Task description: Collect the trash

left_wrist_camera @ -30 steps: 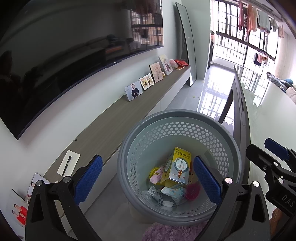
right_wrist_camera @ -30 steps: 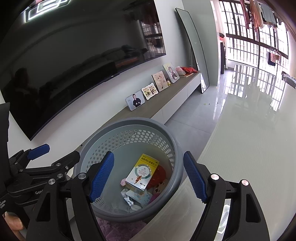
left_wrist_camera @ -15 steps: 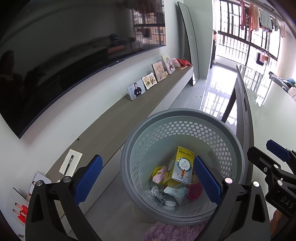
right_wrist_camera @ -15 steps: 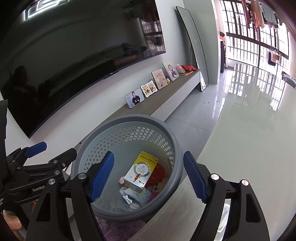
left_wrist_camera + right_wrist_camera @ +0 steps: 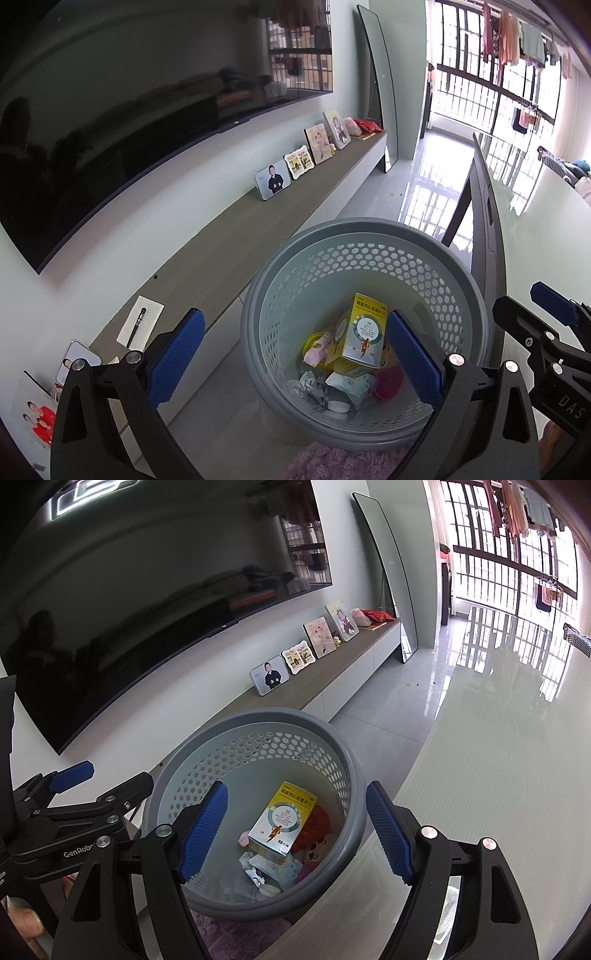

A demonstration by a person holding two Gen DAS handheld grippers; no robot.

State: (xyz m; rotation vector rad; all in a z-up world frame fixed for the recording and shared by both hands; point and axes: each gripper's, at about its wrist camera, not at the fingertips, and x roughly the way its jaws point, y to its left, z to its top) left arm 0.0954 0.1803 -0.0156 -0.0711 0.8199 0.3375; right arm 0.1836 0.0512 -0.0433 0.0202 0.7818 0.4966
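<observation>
A grey perforated trash basket (image 5: pixel 369 232) stands on the floor beside the table; it also shows in the right wrist view (image 5: pixel 258 716). Inside lie a yellow box (image 5: pixel 364 338) (image 5: pixel 282 821), wrappers (image 5: pixel 349 384), a pink packet (image 5: pixel 316 349) and a red item (image 5: pixel 314 827). My left gripper (image 5: pixel 291 356) is open and empty above the basket. My right gripper (image 5: pixel 295 834) is open and empty above it too. Each gripper shows at the edge of the other's view.
A white glossy table (image 5: pixel 498 775) lies to the right. A long wooden TV shelf (image 5: pixel 240 229) with photo frames (image 5: pixel 272 180), a notepad and pen (image 5: pixel 140 328) runs along the wall under a big TV (image 5: pixel 129 110). A purple rug (image 5: pixel 332 461) lies below.
Both grippers have drifted slightly back and left, so the basket sits a little further right and lower in view. Both stay open and empty.
</observation>
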